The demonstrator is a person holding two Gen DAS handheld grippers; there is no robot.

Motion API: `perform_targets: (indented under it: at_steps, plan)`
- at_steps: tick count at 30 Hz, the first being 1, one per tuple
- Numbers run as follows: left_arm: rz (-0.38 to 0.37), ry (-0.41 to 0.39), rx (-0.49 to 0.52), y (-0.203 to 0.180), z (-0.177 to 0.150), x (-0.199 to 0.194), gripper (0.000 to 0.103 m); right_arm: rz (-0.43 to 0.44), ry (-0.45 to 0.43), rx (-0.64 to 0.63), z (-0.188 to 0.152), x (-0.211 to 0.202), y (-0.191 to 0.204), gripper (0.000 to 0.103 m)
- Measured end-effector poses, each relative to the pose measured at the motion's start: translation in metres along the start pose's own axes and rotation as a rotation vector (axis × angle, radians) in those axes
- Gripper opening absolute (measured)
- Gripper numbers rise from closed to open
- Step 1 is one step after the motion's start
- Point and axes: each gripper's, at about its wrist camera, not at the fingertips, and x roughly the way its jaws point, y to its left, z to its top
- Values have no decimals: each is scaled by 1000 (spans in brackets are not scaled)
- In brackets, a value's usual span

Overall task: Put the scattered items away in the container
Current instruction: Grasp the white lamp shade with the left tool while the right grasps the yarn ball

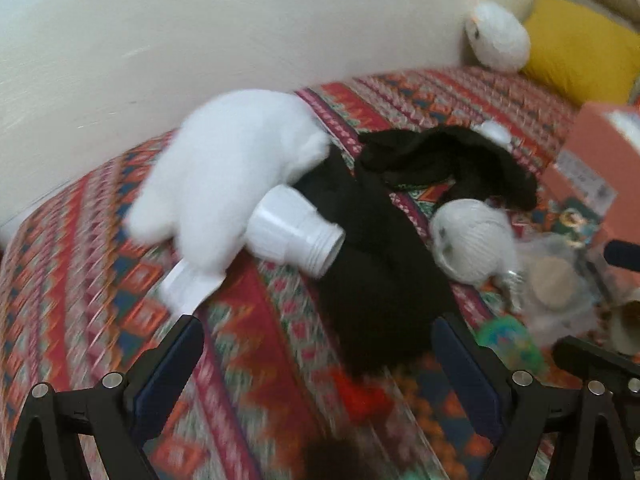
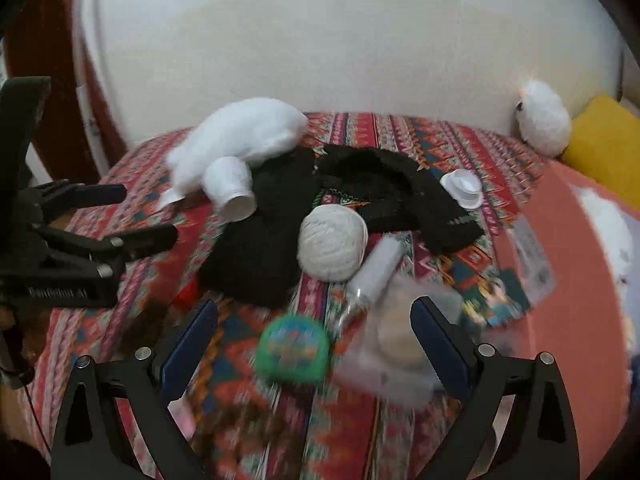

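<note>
Your white yarn ball (image 2: 332,242) rests against the black cloth (image 2: 256,256); green ball (image 2: 294,350) is blurred; both jaws wide, empty.

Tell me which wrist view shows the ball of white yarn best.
The right wrist view: the ball of white yarn sits near the middle of the picture, whole and fairly sharp, against the black cloth. In the left wrist view the ball lies off to the right, more blurred, though also in full view.

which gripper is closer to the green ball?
Right. The right gripper hangs open just over the green ball; the left gripper, also open, sits off to the ball's left.
</note>
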Motion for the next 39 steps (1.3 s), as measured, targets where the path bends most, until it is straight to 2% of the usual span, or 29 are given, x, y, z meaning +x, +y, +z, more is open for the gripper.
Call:
perform_targets:
  at_steps: [4,8,9,10,11,13,18,23,32,39]
  plan:
    - [33,49,53,13,20,56,94,15,46,24,19,55,-9,99]
    - [54,69,69,23,30,97,94,-39,37,-25,33,91,-5,98]
    - [62,66,75,22,30,104,94,-59,26,-50,36,95,-3,95]
    - [48,60,73,21,29,107,91,-64,19,-68,38,96,-2,71]
    - [18,54,65,20,28,106,72,-55,16,-80,40,95,-1,59]
    - [-22,40,48,17,25,101,71,-46,11,-79,40,90,-2,59]
    - [-22,16,17,14,9,63,71,-22,-7,-56,28,55,-3,59]
    - [-33,-12,-36,13,-18,2,71,35,-30,9,1,-5,4,59]
    - [-11,-45,-13,-36,-90,-107,71,96,-63,27,-84,-115,36,59]
    - [-51,-69,-15,-91,-146,-172,71,114,-73,11,-158,-190,43,59]
